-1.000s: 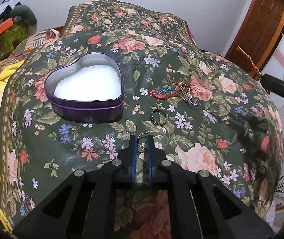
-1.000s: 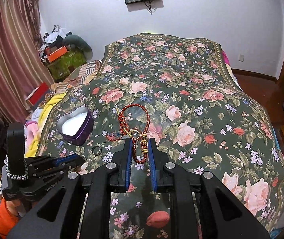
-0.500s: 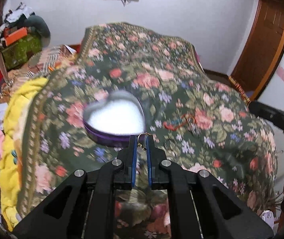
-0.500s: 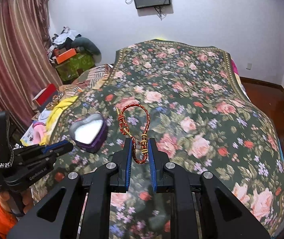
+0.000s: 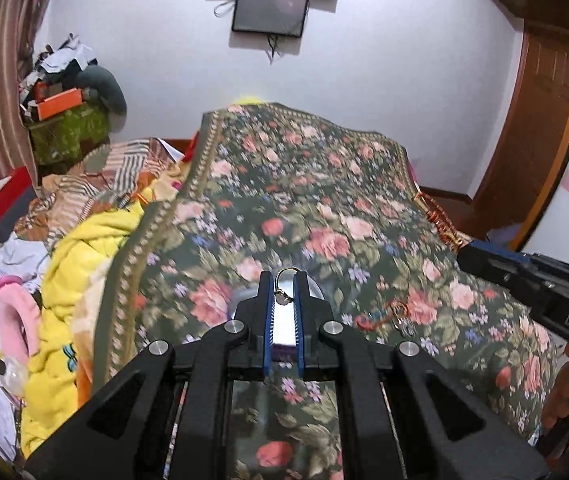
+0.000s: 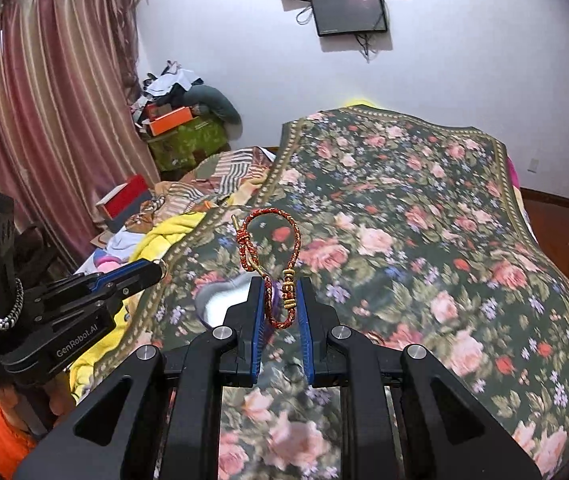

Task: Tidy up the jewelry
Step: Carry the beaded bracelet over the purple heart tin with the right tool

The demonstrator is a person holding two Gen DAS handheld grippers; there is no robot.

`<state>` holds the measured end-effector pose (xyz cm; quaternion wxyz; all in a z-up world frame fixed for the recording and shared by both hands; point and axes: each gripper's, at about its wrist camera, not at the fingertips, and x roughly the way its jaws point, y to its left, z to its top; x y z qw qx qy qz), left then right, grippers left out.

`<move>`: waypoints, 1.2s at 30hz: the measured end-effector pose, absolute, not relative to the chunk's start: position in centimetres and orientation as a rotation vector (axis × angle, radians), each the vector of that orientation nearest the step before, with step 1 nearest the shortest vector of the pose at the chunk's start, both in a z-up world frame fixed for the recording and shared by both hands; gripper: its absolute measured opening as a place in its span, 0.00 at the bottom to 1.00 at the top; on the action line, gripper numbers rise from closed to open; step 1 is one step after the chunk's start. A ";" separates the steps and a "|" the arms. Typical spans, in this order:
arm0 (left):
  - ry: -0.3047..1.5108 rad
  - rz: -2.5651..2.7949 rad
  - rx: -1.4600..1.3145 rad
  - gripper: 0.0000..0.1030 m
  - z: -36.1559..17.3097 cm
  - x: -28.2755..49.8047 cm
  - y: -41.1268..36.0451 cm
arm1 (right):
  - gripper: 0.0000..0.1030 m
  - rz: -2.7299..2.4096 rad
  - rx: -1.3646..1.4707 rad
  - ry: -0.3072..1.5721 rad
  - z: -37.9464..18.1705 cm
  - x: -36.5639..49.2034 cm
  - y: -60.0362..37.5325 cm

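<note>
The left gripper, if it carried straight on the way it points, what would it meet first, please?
Most likely the heart-shaped tin just beyond the left gripper, which holds a gold ring; blur makes depth uncertain.

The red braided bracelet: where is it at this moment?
In the right wrist view the bracelet is pinched in the right gripper, raised above the floral bedspread, near the heart-shaped tin.

We note both wrist cameras look forward and down, raised above the floral bedspread [image 5: 324, 184], sharing the wall-mounted screen [image 6: 348, 10] and far wall.
</note>
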<state>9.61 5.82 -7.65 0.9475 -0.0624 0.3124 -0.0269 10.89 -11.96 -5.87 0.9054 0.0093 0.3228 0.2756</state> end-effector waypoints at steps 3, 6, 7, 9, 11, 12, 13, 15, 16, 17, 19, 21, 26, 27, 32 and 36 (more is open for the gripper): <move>0.619 -0.043 -0.131 0.07 -7.2 9.8 6.5 | 0.14 0.583 0.018 0.666 -5.8 11.2 -11.1; 0.610 -0.033 -0.135 0.07 -7.0 10.0 7.1 | 0.14 0.595 0.013 0.671 -6.0 11.7 -10.2; 0.608 -0.031 -0.138 0.07 -7.0 10.2 7.4 | 0.14 0.598 0.012 0.673 -6.0 11.9 -10.0; 0.609 -0.029 -0.141 0.07 -7.1 10.5 7.7 | 0.14 0.605 0.005 0.679 -6.3 12.1 -9.4; 0.614 -0.024 -0.139 0.07 -7.2 10.8 7.9 | 0.14 0.612 -0.004 0.687 -6.6 12.4 -8.7; 0.618 -0.022 -0.139 0.07 -7.4 10.9 8.0 | 0.14 0.615 -0.009 0.693 -6.9 12.5 -8.4; 0.622 -0.019 -0.140 0.07 -7.6 11.0 8.1 | 0.14 0.618 -0.013 0.698 -7.1 12.6 -8.1; 0.634 -0.020 -0.143 0.07 -8.0 11.3 8.3 | 0.14 0.623 -0.020 0.712 -7.6 12.9 -7.6; 0.640 -0.020 -0.146 0.07 -8.2 11.4 8.4 | 0.14 0.625 -0.024 0.719 -7.9 13.0 -7.4; 0.647 -0.022 -0.150 0.07 -8.5 11.6 8.5 | 0.14 0.627 -0.026 0.728 -8.1 13.1 -7.2; 0.661 -0.026 -0.157 0.07 -9.0 11.9 8.6 | 0.14 0.630 -0.030 0.741 -8.5 13.2 -6.9; 0.673 -0.032 -0.163 0.07 -9.5 12.2 8.7 | 0.14 0.631 -0.036 0.758 -9.1 13.5 -6.5; 0.719 -0.059 -0.176 0.07 -11.0 13.3 8.7 | 0.14 0.637 -0.050 0.799 -10.4 14.0 -5.8; 0.729 -0.066 -0.178 0.07 -11.3 13.4 8.6 | 0.14 0.638 -0.053 0.805 -10.6 14.1 -5.7; 0.769 -0.091 -0.173 0.07 -12.7 14.3 8.2 | 0.14 0.648 -0.072 0.833 -11.7 14.7 -5.0; 0.796 -0.106 -0.185 0.07 -13.4 15.0 8.3 | 0.14 0.656 -0.089 0.849 -12.4 15.0 -4.5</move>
